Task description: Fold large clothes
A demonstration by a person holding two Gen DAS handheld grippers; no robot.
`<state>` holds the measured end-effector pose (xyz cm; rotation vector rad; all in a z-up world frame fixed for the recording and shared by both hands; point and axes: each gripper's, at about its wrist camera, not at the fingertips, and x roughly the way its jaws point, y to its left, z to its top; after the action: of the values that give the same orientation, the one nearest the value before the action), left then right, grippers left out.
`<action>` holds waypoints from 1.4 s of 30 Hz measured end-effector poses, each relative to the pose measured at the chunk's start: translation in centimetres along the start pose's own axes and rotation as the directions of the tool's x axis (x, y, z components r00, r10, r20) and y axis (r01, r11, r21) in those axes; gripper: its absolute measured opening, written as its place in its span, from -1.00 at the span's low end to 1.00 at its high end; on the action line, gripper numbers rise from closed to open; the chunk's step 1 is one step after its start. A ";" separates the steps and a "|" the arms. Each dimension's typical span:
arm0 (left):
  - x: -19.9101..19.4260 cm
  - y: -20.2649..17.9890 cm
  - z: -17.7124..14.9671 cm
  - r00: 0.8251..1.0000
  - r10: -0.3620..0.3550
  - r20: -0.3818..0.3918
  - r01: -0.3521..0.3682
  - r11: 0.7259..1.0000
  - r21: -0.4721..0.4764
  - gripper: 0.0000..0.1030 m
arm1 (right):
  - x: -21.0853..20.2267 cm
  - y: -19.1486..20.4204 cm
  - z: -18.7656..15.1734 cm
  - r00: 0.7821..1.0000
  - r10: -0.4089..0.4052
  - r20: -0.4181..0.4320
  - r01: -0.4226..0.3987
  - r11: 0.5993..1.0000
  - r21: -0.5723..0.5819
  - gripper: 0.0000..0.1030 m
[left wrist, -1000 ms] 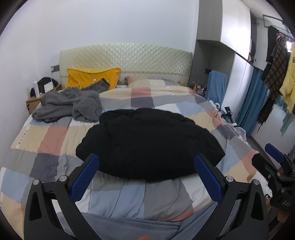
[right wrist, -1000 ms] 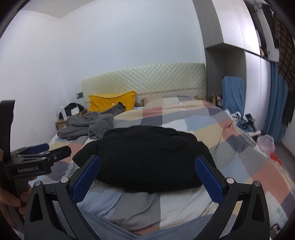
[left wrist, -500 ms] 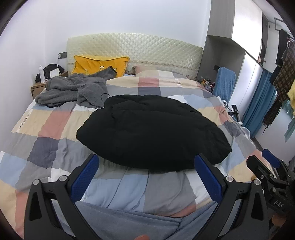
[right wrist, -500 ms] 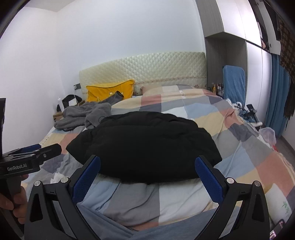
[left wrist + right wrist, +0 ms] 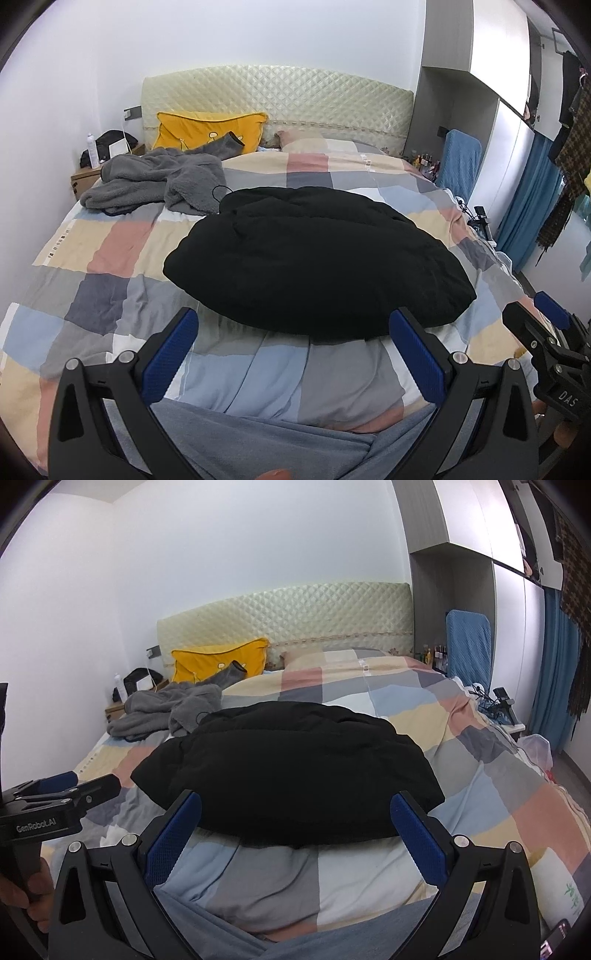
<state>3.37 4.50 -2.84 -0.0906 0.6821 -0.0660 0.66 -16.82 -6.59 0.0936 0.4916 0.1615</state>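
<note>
A large black padded garment (image 5: 317, 258) lies in a folded mound on the checked bedspread (image 5: 110, 251); it also shows in the right wrist view (image 5: 291, 768). My left gripper (image 5: 293, 354) is open and empty, held above the bed's near edge just short of the garment. My right gripper (image 5: 295, 834) is open and empty at the same distance. The right gripper also shows at the right edge of the left wrist view (image 5: 543, 328), and the left gripper at the left edge of the right wrist view (image 5: 70, 794).
A grey fleece garment (image 5: 155, 184) lies crumpled at the bed's far left, by a yellow pillow (image 5: 207, 129) and a padded headboard (image 5: 277, 96). A nightstand (image 5: 88, 177) stands at the left. A blue chair (image 5: 460, 158), wardrobes and hanging clothes (image 5: 569, 140) are at the right.
Both grippers have risen and moved closer over the bed, so the black garment looks larger and nearer. Both stay open. The garment has not moved.
</note>
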 end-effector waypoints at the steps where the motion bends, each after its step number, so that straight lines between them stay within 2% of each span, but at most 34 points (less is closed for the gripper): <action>1: -0.1 0.0 -0.1 1.000 0.005 0.002 -0.005 1.000 0.000 0.99 | 0.0 0.0 0.0 1.000 0.000 0.001 0.000 1.000 0.001 1.00; 15: -0.4 -0.2 -0.2 1.000 -0.003 -0.016 0.004 1.000 0.017 0.99 | -0.5 0.0 0.5 1.000 -0.017 0.006 0.017 1.000 -0.009 1.00; 42: -1.0 -1.0 0.1 1.000 -0.019 0.006 0.019 0.999 0.040 0.99 | -2.1 -0.1 0.7 0.999 -0.028 0.039 0.028 1.000 0.011 1.00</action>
<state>2.61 3.57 -1.98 -0.0590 0.6730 -0.0971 -0.79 -17.31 -5.02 0.1000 0.4547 0.1294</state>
